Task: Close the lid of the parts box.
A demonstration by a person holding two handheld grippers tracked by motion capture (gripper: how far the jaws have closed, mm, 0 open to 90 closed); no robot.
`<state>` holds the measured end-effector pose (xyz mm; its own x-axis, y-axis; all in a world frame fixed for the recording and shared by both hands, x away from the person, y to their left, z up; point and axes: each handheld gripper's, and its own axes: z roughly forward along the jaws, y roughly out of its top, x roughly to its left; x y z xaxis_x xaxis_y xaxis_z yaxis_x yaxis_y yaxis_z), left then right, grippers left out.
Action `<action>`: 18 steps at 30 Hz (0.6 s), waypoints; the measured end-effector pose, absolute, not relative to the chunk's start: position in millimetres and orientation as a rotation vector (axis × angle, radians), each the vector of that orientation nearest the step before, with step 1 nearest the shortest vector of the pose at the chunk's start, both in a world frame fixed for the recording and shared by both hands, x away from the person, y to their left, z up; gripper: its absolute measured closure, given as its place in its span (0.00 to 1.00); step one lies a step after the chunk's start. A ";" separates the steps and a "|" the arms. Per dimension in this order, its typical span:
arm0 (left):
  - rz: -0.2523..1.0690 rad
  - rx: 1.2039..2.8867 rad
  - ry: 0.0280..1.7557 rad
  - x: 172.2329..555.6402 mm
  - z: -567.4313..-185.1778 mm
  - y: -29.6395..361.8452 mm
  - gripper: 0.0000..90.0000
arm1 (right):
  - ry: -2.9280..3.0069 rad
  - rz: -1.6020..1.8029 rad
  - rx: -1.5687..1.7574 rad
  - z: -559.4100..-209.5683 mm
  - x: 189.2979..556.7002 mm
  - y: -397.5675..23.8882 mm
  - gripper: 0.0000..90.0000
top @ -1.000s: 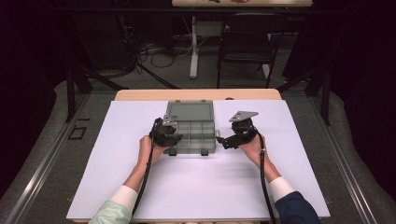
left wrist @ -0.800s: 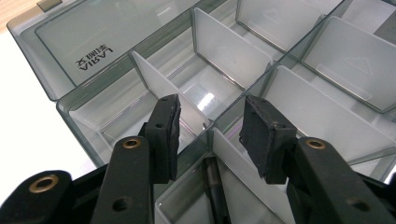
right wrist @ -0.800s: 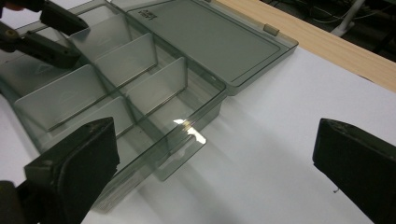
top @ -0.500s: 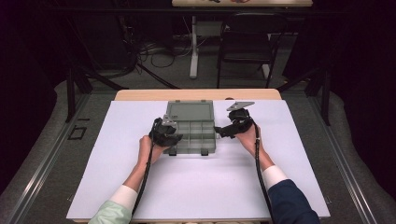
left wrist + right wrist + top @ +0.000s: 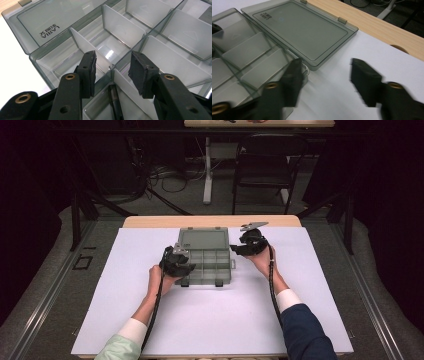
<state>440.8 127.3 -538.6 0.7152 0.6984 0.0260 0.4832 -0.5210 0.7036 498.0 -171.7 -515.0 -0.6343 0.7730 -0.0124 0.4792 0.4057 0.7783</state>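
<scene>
A clear grey plastic box with compartments is lying open near the middle of the worktop, toward its far edge, with the lid folded flat behind the tray. The person is working at it with both hands.

The left gripper is sitting at the near left corner of the tray. In the left gripper view its jaws are standing partly apart, straddling a white divider where two inner walls meet; the pads are not pressing on anything that can be made out. A dark pen-like thing is lying in the compartment just below them.

The right gripper is hovering at the right side of the box, close to where the lid is hinging onto the tray. Its jaws have just been closing to a middling gap, and in the right gripper view nothing is between them: one jaw is over the tray's corner, the other over bare worktop, both blurred.

The step in hand looks like steadying the tray while the right gripper is lining up on the lid's right edge. Next, it would need to slide a jaw under that thin edge, pinch it, and swing the lid forward without dragging the box.
</scene>
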 end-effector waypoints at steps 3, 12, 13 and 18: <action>0.397 2.224 0.892 441.1 -538.8 127.6 0.62 | 2.309 1.048 1.086 -518.1 502.9 -168.4 0.74; 0.385 2.222 0.889 441.9 -539.1 128.7 0.62 | 2.337 0.927 1.082 -528.0 511.9 -153.5 1.00; 0.385 2.222 0.888 441.9 -539.2 128.7 0.62 | 2.339 0.912 1.089 -530.0 512.9 -152.3 1.00; 0.382 2.222 0.882 442.3 -539.4 129.2 0.62 | 2.356 0.881 1.115 -538.0 518.6 -149.8 1.00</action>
<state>442.3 129.2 -539.4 0.7238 0.6899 0.0133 0.4817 -0.5191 0.7061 518.6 -149.8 -538.0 -0.6087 0.7897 -0.0761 0.5462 0.4867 0.6818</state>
